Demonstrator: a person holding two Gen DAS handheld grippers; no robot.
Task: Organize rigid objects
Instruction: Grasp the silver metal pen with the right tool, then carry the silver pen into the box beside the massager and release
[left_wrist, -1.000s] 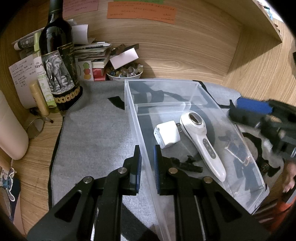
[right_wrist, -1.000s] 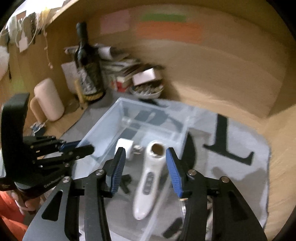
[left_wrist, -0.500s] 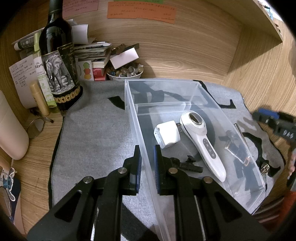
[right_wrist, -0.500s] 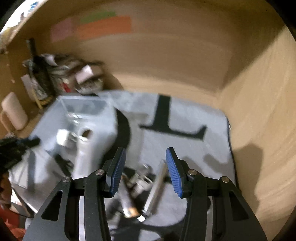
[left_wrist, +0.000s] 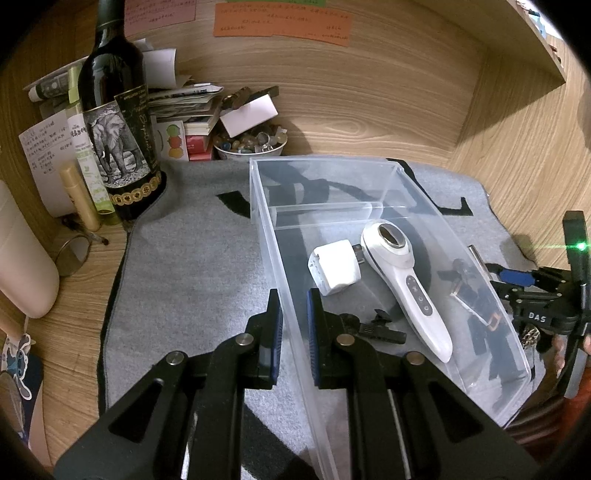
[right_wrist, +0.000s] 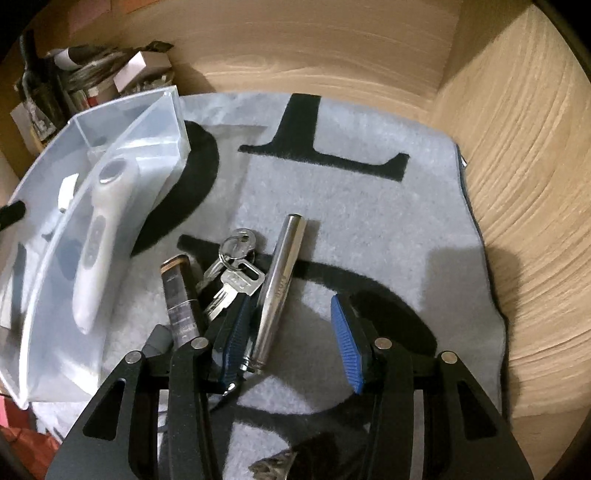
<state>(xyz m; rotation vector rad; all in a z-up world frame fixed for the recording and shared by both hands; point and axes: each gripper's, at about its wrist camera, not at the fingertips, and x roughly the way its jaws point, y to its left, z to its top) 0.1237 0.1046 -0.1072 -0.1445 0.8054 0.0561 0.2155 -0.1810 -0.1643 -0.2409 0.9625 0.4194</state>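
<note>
So the clear plastic bin (left_wrist: 373, 173) sits on the grey felt mat (left_wrist: 192, 258) with a white handheld device (left_wrist: 406, 284) and white charger plug (left_wrist: 336, 271) inside; left hand-held gripper (left_wrist: 293, 332) is pinching the bin's near wall; right hand-held gripper (right_wrist: 291, 332) is closing around a shiny metal cylinder (right_wrist: 280, 284), not gripping yet; bunch of keys (right_wrist: 232, 269) just beside it.

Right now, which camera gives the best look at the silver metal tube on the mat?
The right wrist view: the silver metal tube lies in full, close, between the open, closing right tongs. The left wrist view shows only its tip past the clear bin.
</note>
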